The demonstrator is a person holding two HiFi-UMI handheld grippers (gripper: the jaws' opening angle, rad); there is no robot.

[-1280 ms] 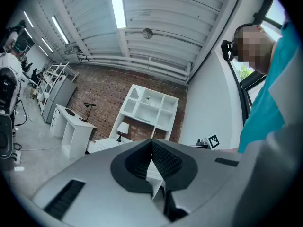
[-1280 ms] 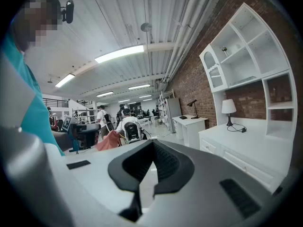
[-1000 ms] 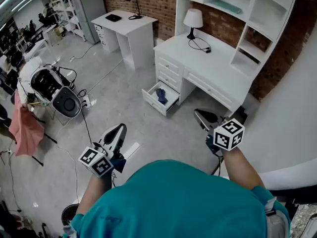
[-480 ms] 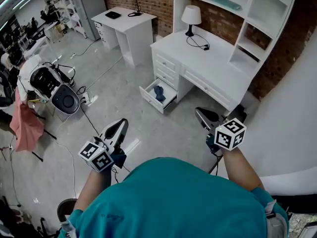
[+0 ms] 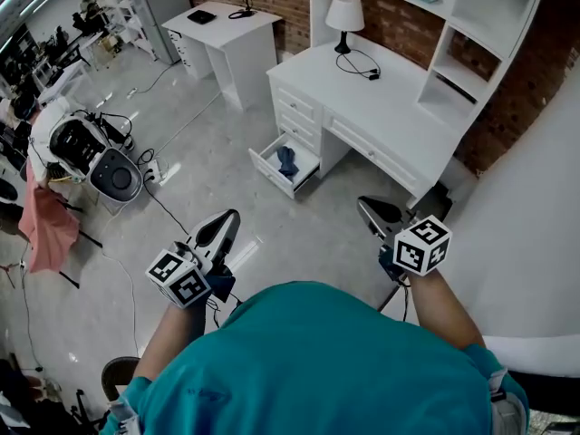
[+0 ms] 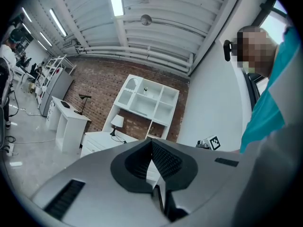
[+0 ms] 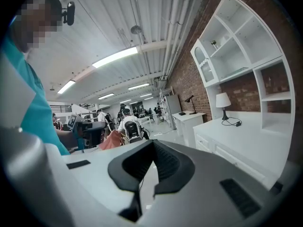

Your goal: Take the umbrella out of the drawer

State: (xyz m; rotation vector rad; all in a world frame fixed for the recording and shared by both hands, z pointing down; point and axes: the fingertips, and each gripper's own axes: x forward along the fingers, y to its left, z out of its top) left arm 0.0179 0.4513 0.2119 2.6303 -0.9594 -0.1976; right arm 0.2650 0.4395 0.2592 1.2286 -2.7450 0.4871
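Note:
A dark blue folded umbrella (image 5: 287, 159) lies in the open bottom drawer (image 5: 272, 172) of the white desk (image 5: 399, 116), on the desk's left side. Both grippers are held in the air well short of it, over the grey floor. My left gripper (image 5: 228, 216) is shut and empty, its tips pointing toward the desk; in the left gripper view its jaws (image 6: 152, 142) meet with nothing between them. My right gripper (image 5: 362, 205) is shut and empty as well, and its tips (image 7: 152, 143) touch. Neither gripper view shows the drawer.
A table lamp (image 5: 344, 14) and a black cable (image 5: 361, 67) sit on the desk under a white hutch (image 5: 471, 25). A smaller white desk (image 5: 222, 27) stands back left. Black equipment (image 5: 111, 172), floor cables (image 5: 168, 211) and a pink cloth (image 5: 41, 229) are at left.
The person has stepped on across the floor: the desk and open drawer have slid left and up in the head view. Both grippers stay shut and empty.

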